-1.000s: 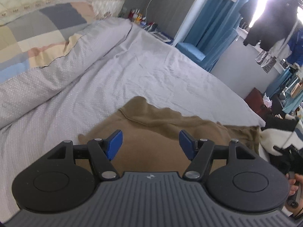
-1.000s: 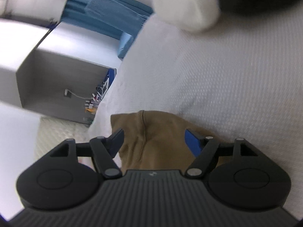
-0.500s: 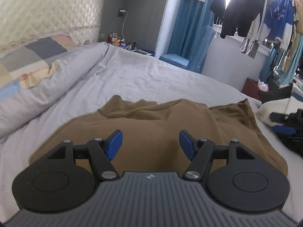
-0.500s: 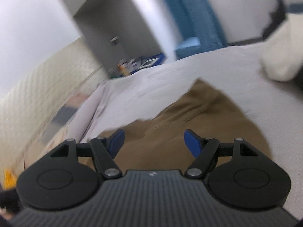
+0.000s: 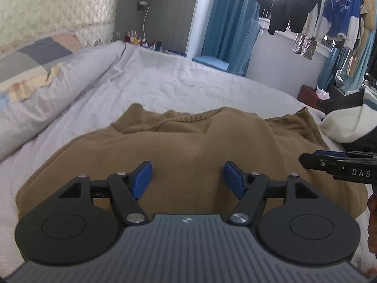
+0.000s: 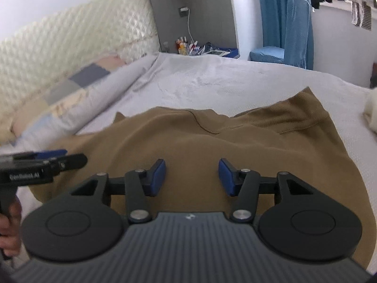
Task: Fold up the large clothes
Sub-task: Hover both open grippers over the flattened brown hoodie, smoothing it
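A large brown sweater (image 5: 188, 146) lies spread and rumpled on the white bed, its ribbed hem and collar at the far side; it also fills the middle of the right wrist view (image 6: 212, 146). My left gripper (image 5: 187, 176) is open and empty, hovering over the sweater's near part. My right gripper (image 6: 192, 176) is open and empty over the same garment. The right gripper also shows side-on at the right edge of the left wrist view (image 5: 334, 162). The left gripper shows at the left edge of the right wrist view (image 6: 44, 162).
A rolled grey duvet (image 5: 54, 89) and a patchwork pillow (image 5: 30, 59) lie along the bed's left. A white and dark garment (image 5: 348, 125) lies at the bed's right edge. A blue chair (image 6: 289, 44), curtains and hanging clothes (image 5: 318, 11) stand beyond the bed.
Both grippers have swung from tilted, blurred views to level ones side by side over the sweater. Both stayed open and empty.
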Tool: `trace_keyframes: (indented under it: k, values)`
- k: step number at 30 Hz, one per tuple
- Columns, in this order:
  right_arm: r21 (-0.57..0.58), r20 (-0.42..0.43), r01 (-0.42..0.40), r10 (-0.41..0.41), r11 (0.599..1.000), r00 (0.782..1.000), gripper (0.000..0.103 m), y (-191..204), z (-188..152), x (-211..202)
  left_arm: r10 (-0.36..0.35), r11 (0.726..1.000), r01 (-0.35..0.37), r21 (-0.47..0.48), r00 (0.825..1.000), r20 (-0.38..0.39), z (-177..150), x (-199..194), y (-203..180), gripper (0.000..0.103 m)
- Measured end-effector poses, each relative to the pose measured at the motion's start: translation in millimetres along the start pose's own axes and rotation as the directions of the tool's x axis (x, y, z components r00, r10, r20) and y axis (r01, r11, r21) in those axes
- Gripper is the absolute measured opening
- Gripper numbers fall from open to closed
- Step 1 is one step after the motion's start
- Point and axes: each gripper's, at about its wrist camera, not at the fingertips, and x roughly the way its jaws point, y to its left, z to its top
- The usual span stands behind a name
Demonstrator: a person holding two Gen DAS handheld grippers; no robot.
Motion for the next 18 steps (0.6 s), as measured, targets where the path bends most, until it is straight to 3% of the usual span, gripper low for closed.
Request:
trace_keyframes:
  k: [11,18]
  values:
    - [-0.035,-0.053,0.053,-0.055,0.998,0.997,0.053,6.0,-4.9,36.5,0.002,1.000,-0.003,-0.028,0.999,-0.050,-2.7,38.6,4.8,0.078]
    - [-0.035,-0.030,0.062,-0.063,0.998,0.998,0.053,7.4,-5.9,41.8,-0.019,1.000,0.019,-0.007,0.999,0.048,-13.8,18.5,4.9,0.078]
